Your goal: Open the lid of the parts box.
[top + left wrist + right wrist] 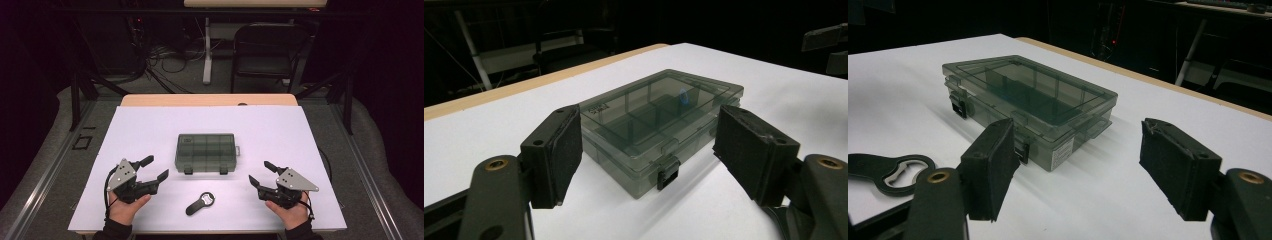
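A smoky clear compartment box [205,152] lies shut in the middle of the white sheet, its two black latches facing me; it also appears ahead of the jaws as the box [659,122] and the box [1030,102]. A black bottle opener [200,203] lies flat in front of it, its ring end visible as the opener [885,172]. My left gripper [156,168] rests at the box's front left, open and empty. My right gripper [260,172] rests at the front right, open and empty too. Both point toward the box without touching it.
The white sheet [150,125] covers a wooden table [210,100]. Beyond the far edge stand a folding chair [267,50] and a white table leg [207,50] among floor cables. Dark stand legs flank both sides.
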Motion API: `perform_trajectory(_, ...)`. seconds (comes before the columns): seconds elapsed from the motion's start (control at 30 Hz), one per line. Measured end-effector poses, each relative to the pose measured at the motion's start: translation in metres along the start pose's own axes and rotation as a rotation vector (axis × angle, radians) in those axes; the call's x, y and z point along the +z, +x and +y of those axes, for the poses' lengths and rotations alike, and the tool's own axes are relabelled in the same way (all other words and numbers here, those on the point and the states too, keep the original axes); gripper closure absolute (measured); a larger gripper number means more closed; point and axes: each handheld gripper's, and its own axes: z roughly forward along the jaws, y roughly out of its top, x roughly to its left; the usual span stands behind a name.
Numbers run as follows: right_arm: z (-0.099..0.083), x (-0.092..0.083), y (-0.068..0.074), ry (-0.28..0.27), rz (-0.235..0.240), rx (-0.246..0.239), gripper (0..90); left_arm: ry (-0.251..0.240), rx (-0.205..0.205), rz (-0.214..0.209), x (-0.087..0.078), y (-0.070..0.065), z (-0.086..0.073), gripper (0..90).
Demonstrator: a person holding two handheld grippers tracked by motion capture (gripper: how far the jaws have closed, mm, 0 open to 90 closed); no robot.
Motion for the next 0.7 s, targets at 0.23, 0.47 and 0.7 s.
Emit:
perform_trajectory(0.23, -0.001, 0.002, 0.000, 0.024, 0.000, 0.006, 30.8, 0.019, -0.025, -0.010, 0.002, 0.000, -0.002, 27.2)
perform_trajectory(0.47, 0.001, 0.006, 0.004, 0.106, -0.006, -0.029, 36.9, 0.086, -0.067, -0.001, 0.007, 0.000, -0.001, 34.0)
perform_trajectory(0.7, 0.014, 0.018, 0.003, 0.171, 0.019, -0.028, 45.8, 0.156, -0.105, 0.017, 0.020, 0.007, 0.011, 40.8)
